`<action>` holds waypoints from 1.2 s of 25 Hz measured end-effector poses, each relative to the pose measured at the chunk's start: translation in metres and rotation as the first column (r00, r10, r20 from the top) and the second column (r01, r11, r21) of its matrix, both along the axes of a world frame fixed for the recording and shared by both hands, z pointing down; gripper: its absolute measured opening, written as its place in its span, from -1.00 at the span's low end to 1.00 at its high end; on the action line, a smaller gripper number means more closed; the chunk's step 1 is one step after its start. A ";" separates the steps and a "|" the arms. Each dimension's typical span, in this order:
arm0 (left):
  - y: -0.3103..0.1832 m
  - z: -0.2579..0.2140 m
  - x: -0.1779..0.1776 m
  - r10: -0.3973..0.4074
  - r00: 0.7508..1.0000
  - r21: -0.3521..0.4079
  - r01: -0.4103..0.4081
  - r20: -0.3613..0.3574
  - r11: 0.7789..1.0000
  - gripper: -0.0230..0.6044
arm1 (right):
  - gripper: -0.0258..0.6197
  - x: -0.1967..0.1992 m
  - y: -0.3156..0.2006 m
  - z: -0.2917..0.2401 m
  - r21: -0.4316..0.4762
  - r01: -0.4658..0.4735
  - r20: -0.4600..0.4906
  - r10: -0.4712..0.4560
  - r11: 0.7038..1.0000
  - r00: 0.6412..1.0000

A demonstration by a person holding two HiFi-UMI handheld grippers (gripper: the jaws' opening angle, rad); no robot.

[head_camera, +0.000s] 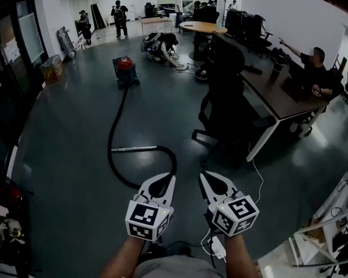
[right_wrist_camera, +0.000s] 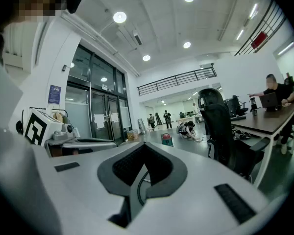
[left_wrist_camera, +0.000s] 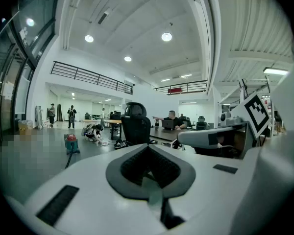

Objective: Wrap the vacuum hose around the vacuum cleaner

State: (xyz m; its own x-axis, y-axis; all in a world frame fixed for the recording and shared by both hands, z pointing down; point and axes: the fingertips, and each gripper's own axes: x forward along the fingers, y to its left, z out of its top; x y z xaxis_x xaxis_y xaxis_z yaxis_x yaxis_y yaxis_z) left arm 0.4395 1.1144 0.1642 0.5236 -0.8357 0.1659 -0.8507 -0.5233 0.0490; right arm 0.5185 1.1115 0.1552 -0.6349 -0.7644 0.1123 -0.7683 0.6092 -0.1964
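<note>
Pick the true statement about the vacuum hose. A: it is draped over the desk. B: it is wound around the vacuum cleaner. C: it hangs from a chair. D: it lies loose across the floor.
D: the vacuum hose trails from the vacuum cleaner in a long curve over the floor, wound on nothing.

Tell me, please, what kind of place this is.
Probably a large open office hall: a long desk with a black office chair, a round table further back, and a railed upper gallery. A vacuum cleaner stands on the grey floor.
</note>
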 end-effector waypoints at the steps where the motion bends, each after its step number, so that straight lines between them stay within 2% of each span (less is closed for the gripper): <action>1: 0.002 -0.001 0.000 0.002 1.000 -0.001 -0.002 -0.004 1.000 -0.91 | -0.91 -0.001 0.002 0.000 0.000 0.001 -0.001 -0.001 1.000 1.000; 7: 0.012 -0.009 0.005 0.010 1.000 0.003 -0.010 -0.009 1.000 -0.91 | -0.91 0.002 0.012 -0.008 0.012 -0.002 0.027 0.002 1.000 1.000; 13: 0.013 -0.008 0.014 0.011 1.000 0.006 -0.011 -0.003 1.000 -0.91 | -0.91 0.010 0.010 -0.006 0.025 -0.006 -0.013 0.006 1.000 1.000; 18: 0.016 -0.011 0.006 0.007 1.000 0.010 -0.006 -0.003 1.000 -0.91 | -0.91 0.003 0.011 -0.006 0.033 0.000 -0.036 0.001 0.999 0.999; 24: 0.011 -0.011 -0.017 -0.009 1.000 0.013 0.009 -0.004 1.000 -0.90 | -0.91 -0.022 0.005 -0.002 0.049 0.032 -0.097 -0.027 0.998 0.995; 30: -0.005 -0.008 -0.066 -0.020 1.000 0.005 0.020 -0.004 1.000 -0.91 | -0.91 -0.068 -0.012 0.005 0.054 0.067 -0.170 -0.057 0.996 0.984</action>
State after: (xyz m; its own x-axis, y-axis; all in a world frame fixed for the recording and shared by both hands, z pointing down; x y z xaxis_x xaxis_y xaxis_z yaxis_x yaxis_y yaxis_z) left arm 0.3736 1.1092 0.1563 0.5072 -0.8470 0.1593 -0.8610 -0.5062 0.0497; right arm 0.4504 1.0999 0.1598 -0.6573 -0.7325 0.1772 -0.7476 0.6635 -0.0300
